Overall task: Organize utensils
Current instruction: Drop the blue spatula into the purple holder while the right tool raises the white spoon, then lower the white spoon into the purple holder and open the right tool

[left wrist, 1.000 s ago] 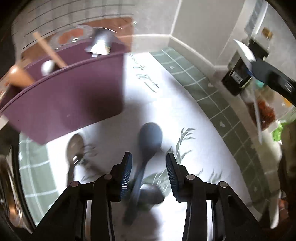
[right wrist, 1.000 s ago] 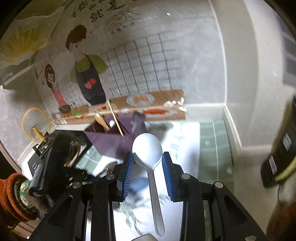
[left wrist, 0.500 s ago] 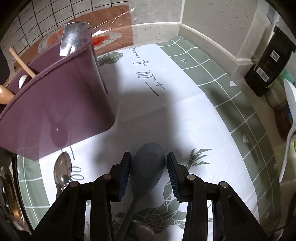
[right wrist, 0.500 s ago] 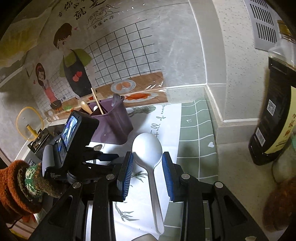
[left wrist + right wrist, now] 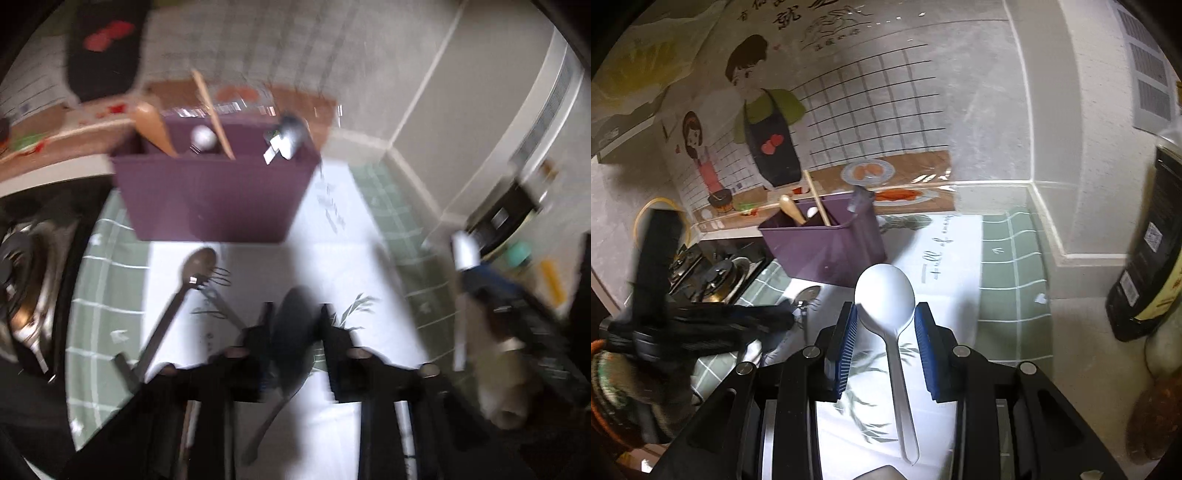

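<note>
**Two spoons held up near the purple box**

The big dark grey plastic spoon (image 5: pixel 295 332) is sitting between the fingers of the left hand-held gripper (image 5: pixel 295 325). The two fingers are pressing on the sides of its bowl and holding it up over the mat. This view is very blurry.

The big white plastic spoon (image 5: pixel 885 295) is sitting the same way in the right hand-held gripper (image 5: pixel 885 325). The blue finger pads (image 5: pixel 848 339) are squeezing its round bowl, and its long handle is pointing back toward the camera.

The purple plastic utensil box (image 5: pixel 827 251) is standing on the counter behind both spoons. A wooden spoon (image 5: pixel 792 210), a thin wooden stick (image 5: pixel 816 199) and a shiny metal tool (image 5: pixel 286 138) are poking out of its top.

A metal spoon (image 5: pixel 192 269) and a metal fork (image 5: pixel 218 291) are lying on the white and green mat (image 5: pixel 1012 273) just in front of the box.

A dark bottle (image 5: pixel 1148 258) is standing far to the right, by the grey wall. A gas stove burner (image 5: pixel 716 277) is sitting to the left of the mat.
</note>
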`<state>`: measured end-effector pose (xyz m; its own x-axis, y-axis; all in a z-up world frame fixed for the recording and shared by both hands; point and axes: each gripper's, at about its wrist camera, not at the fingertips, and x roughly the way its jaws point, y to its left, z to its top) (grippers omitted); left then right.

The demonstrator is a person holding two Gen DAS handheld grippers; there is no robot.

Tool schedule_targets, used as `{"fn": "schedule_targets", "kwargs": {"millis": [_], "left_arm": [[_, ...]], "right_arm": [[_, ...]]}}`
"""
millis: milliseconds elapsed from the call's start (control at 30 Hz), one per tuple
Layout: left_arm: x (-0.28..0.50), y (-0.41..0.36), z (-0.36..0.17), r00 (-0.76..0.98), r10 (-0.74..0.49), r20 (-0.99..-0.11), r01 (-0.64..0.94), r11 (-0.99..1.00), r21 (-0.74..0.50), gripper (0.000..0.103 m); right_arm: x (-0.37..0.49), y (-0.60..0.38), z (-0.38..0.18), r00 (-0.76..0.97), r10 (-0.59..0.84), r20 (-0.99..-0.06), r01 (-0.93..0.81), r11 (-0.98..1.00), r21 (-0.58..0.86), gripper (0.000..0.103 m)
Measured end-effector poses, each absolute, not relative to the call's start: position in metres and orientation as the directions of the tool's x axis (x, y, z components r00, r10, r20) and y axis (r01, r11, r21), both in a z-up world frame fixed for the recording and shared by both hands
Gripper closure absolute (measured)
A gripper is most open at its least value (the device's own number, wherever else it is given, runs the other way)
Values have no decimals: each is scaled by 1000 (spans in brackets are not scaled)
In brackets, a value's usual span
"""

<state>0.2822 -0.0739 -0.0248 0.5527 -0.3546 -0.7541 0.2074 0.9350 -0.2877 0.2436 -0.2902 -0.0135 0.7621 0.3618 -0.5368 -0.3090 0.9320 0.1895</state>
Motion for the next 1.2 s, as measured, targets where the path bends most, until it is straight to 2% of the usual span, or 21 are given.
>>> {"fn": "schedule_targets", "kwargs": {"millis": [100,333,467,567,733,800,867,1000,1200], "left_arm": [[270,-53,-10,597,-349,-723,194,936,-293,91],[262,-9,-14,607,-340,-718,128,934,-334,91],[257,4,10,636,-374,-675,149,918,-369,91],[264,17,67,701,-431,-568,196,882,-428,91],[282,32,161,803,-475,-361,292,841,-457,91],[295,36,176,830,-457,-320,290,843,-453,91],[310,39,178,844,-443,-301,279,843,-460,91],[347,42,158,842,-433,-322,250,843,-477,91],[410,39,96,803,-412,-430,173,852,-494,91]], "right_arm": [[247,-275,-14,748,387,-539,-332,922,202,73],[260,-244,-23,705,415,-576,-354,909,221,73],[262,-235,-11,710,421,-564,-373,905,207,73],[269,-230,26,749,454,-482,-405,890,210,73],[280,-225,124,800,560,-216,-514,825,235,73],[285,-218,142,811,569,-140,-537,817,209,73],[297,-212,146,821,560,-111,-534,822,199,73],[338,-195,121,830,535,-157,-506,841,192,73],[395,-186,67,823,513,-244,-466,855,228,73]]}}
